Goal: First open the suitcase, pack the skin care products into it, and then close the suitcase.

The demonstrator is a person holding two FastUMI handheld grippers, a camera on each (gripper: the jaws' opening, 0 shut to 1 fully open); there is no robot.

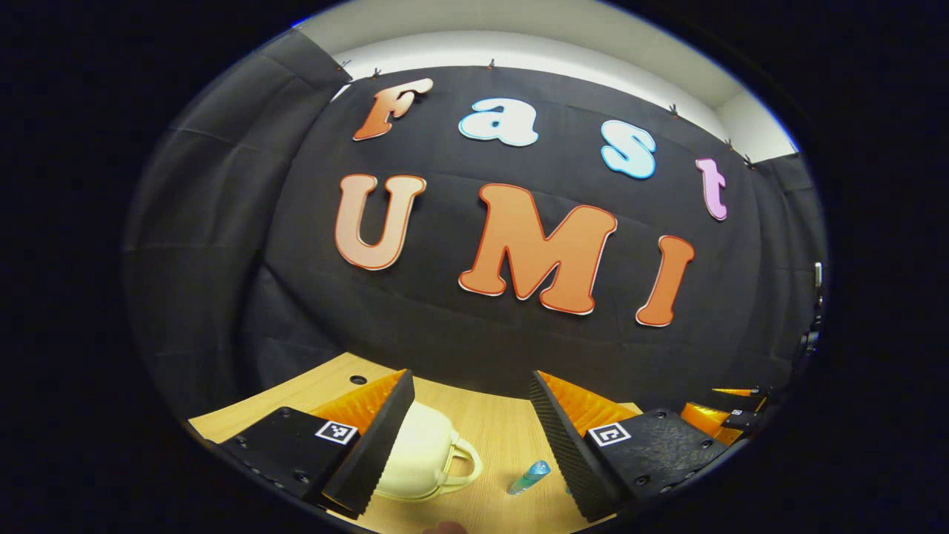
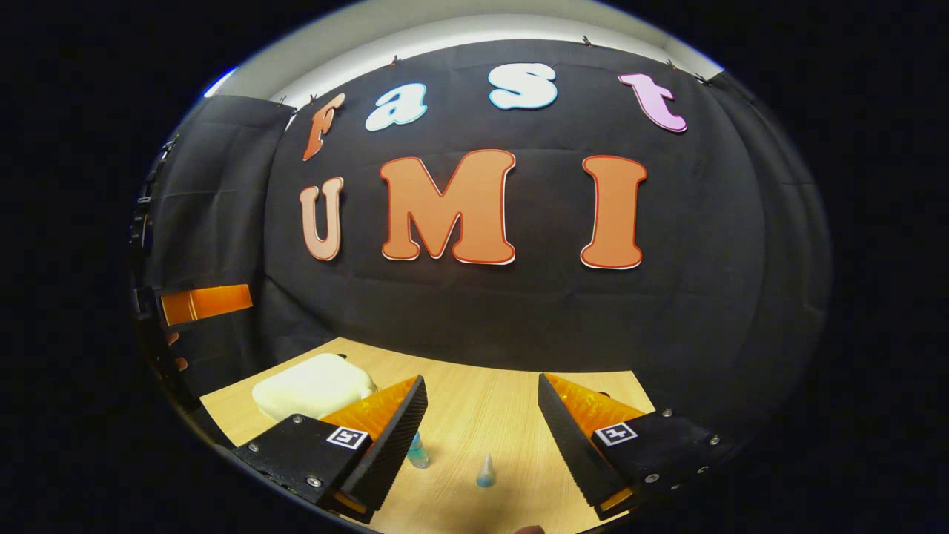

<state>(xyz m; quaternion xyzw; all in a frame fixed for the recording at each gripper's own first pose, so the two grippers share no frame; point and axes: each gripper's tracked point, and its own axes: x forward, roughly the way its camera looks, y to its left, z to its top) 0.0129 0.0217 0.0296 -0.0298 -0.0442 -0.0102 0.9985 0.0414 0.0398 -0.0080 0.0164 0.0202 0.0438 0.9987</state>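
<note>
Both claws, left (image 1: 471, 437) and right (image 2: 482, 437), are hovering wide and empty over the tabletop (image 1: 497, 434), where the closed suitcase (image 1: 422, 460), seemingly light and rigid, is lying near-left, its handle (image 1: 465, 463) offering the likeliest grip.

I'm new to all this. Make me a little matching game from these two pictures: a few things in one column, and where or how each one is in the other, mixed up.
Things:
1. suitcase
2. blue tube
3. left gripper
4. table

States:
A. open, holding nothing
B. pale wood, bears the other things
C. cream, lid shut, handle facing the tube
D. lying on its side on the wood

Pairs: 1-C, 2-D, 3-A, 4-B
</note>
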